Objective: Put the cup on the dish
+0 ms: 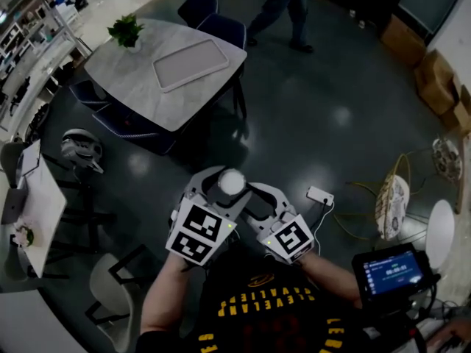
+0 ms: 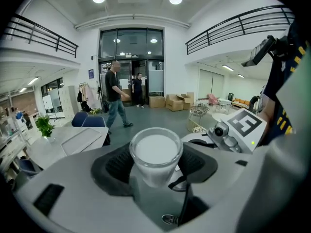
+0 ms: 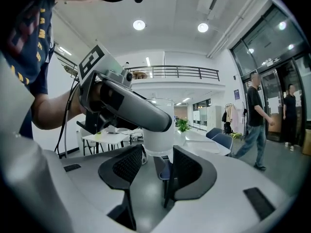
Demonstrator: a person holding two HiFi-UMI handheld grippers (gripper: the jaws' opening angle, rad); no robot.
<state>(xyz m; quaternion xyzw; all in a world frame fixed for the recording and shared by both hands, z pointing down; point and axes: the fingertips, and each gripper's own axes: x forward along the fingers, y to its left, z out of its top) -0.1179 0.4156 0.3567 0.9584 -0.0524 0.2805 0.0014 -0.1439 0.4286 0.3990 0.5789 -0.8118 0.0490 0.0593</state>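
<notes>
Left gripper [image 2: 156, 160] is clamped on the frosted cup [image 2: 156, 147], held over open floor near me. Right gripper [image 3: 158, 154] has its jaws spread at the cup's base; I can't tell if they press. The grey table [image 1: 132, 87] stands far left, well apart, bearing a white rectangular tray [image 1: 190, 63], probably the dish. I'd carry the cup upright and set it down before releasing. Shirt [image 1: 272, 307] lettering seems to read CLEVELAND; the screen [image 1: 391, 272] text is too small.

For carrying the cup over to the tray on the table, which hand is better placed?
Left. The left tongs clamp the cup across its body, and the tray on the table lies ahead toward that side. The right tongs only flank the cup's base at their tips; whether they press is unclear.
</notes>
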